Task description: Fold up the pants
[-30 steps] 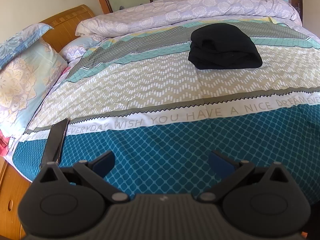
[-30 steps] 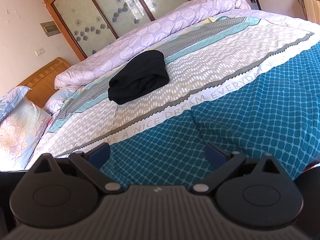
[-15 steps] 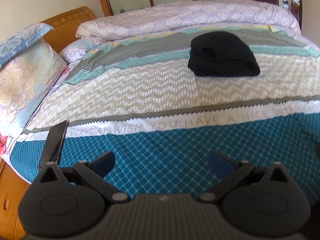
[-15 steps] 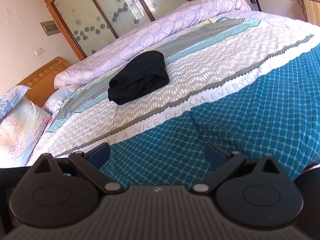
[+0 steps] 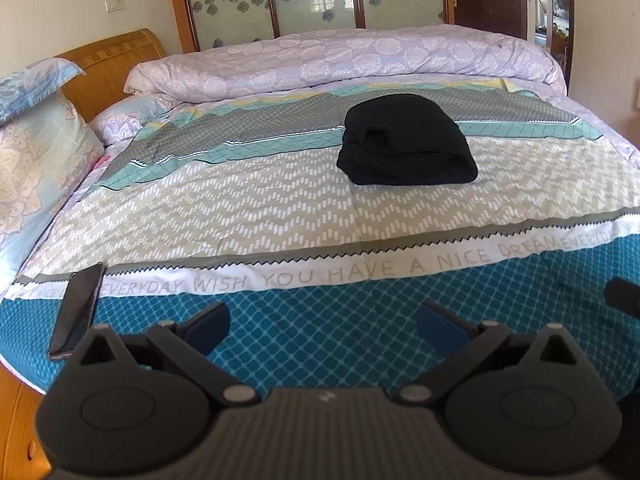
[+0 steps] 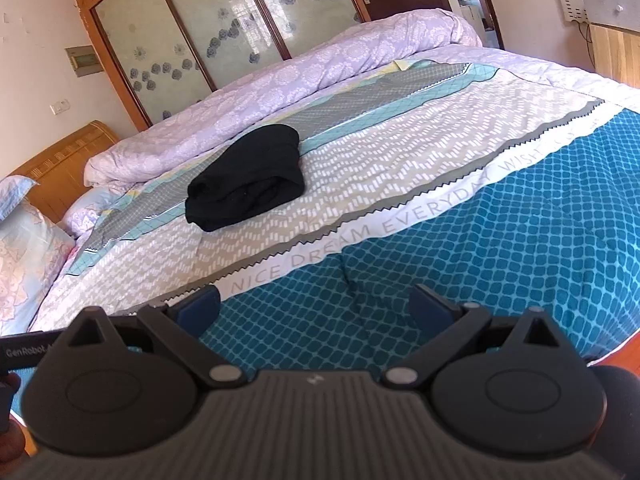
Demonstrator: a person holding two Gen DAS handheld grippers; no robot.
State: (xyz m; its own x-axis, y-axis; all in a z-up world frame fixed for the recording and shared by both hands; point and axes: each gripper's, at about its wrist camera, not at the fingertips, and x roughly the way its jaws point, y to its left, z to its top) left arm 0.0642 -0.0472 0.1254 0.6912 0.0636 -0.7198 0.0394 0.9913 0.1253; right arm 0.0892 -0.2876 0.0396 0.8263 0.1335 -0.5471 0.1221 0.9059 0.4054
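Note:
The black pants (image 5: pixel 408 140) lie folded in a compact bundle on the patterned bedspread (image 5: pixel 280 200), far from both grippers. They also show in the right wrist view (image 6: pixel 246 184), left of centre. My left gripper (image 5: pixel 323 322) is open and empty above the teal part of the bedspread near the bed's front edge. My right gripper (image 6: pixel 316 306) is open and empty, also over the teal part (image 6: pixel 480 240). Neither gripper touches the pants.
A dark phone (image 5: pixel 78 312) lies at the bed's front left edge. A rolled lilac duvet (image 5: pixel 340 60) lies behind the pants. Pillows (image 5: pixel 32 152) and a wooden headboard (image 5: pixel 112 64) are at the left. A wardrobe (image 6: pixel 224 24) stands behind the bed.
Both grippers have pulled back and tilted up a little, so the pants look farther off and more wall shows. The pants have not moved. Both grippers stay open.

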